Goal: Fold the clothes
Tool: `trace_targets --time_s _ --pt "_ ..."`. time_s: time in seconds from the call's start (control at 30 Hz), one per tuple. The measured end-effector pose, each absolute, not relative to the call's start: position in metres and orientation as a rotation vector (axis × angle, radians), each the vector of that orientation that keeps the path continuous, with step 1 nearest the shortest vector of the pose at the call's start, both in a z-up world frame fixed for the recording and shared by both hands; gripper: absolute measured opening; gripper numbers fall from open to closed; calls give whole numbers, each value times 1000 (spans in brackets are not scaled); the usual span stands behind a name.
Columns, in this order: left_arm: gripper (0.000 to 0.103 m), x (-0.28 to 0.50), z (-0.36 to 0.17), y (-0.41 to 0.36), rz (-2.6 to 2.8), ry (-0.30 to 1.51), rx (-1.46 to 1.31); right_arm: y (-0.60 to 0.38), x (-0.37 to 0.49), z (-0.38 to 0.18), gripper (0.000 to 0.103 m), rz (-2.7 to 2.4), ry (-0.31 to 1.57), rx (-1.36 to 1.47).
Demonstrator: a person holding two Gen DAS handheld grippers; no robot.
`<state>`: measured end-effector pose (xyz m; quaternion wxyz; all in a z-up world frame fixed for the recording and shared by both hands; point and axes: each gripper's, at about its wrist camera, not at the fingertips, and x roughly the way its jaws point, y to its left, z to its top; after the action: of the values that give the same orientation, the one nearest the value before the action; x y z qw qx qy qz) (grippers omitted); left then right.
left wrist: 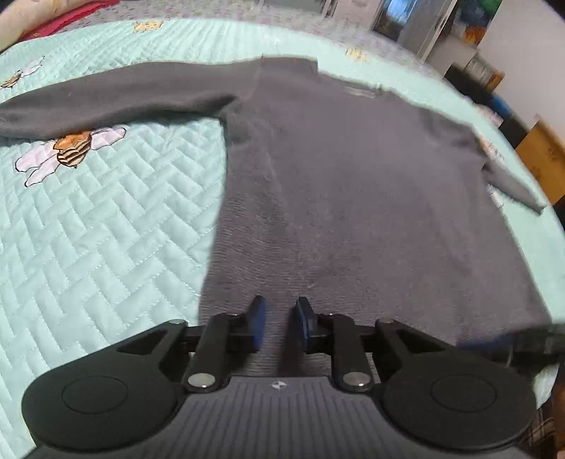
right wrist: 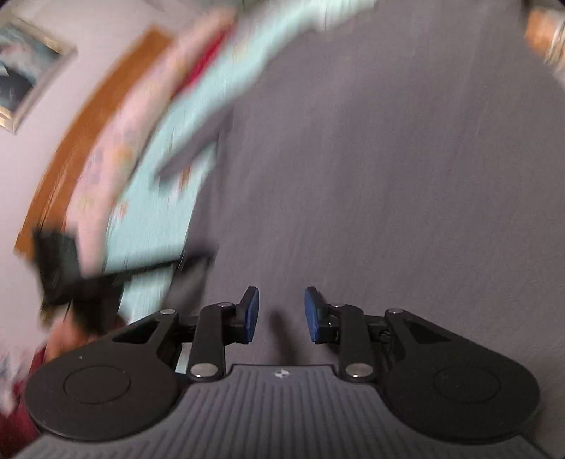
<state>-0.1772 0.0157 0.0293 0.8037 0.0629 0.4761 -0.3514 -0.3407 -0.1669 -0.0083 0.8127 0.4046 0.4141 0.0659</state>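
A dark grey long-sleeved sweater lies flat on a mint quilted bedspread, hem toward me. One sleeve stretches out to the left; the other sleeve runs off at the right edge. My left gripper hovers open over the hem near the sweater's left side, nothing between its blue pads. In the blurred right wrist view the same sweater fills the frame. My right gripper stands open above it and holds nothing. The other gripper shows as a dark blur at the left.
The bedspread carries bee and flower prints. A red and pink bedding lies at the far left corner. Shelves and a cardboard box stand beyond the bed's right edge. A wooden headboard and a framed picture appear blurred.
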Motion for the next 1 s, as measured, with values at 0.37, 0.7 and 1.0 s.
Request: trace_targets --time_s 0.37,0.7,1.0 --pt "22 -198 35 44 -803 976 132 -152 -368 -14 30 92 773 914" --pt "22 -204 49 45 -819 961 129 -125 -373 -4 32 69 745 827" --pt "9 -208 30 54 -791 949 235 -160 -431 42 34 -111 540 713"
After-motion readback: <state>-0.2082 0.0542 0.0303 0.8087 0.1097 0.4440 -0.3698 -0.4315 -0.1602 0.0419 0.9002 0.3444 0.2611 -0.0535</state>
